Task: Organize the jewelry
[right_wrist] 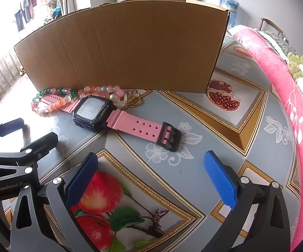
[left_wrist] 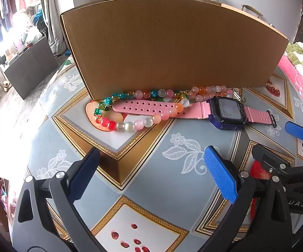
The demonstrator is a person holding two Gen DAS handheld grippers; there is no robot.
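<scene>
left gripper [left_wrist: 151, 168]: blue pads spread wide, nothing between them, hovering over the near part of the table
right gripper [right_wrist: 151, 172]: same, wide apart, holding nothing; sits beside the left one, over the apple print
table [left_wrist: 168, 180]: glossy grey-blue cloth with gold-framed fruit panels and white flowers
cardboard box [left_wrist: 168, 48]: upright on the table's far side, plain wall facing the grippers
watch [right_wrist: 92, 110]: pink strap, dark square case, flat on the table just in front of the box; buckle end points at the right gripper, well apart from both
bead bracelets [left_wrist: 130, 124]: coloured and pink strands draped over the watch's long strap, touching the box base
gold charm [right_wrist: 133, 98]: by the box base, just beyond the watch case
room: pink blanket [right_wrist: 288, 96] at the table's right edge, floral curtain behind, clutter at left
</scene>
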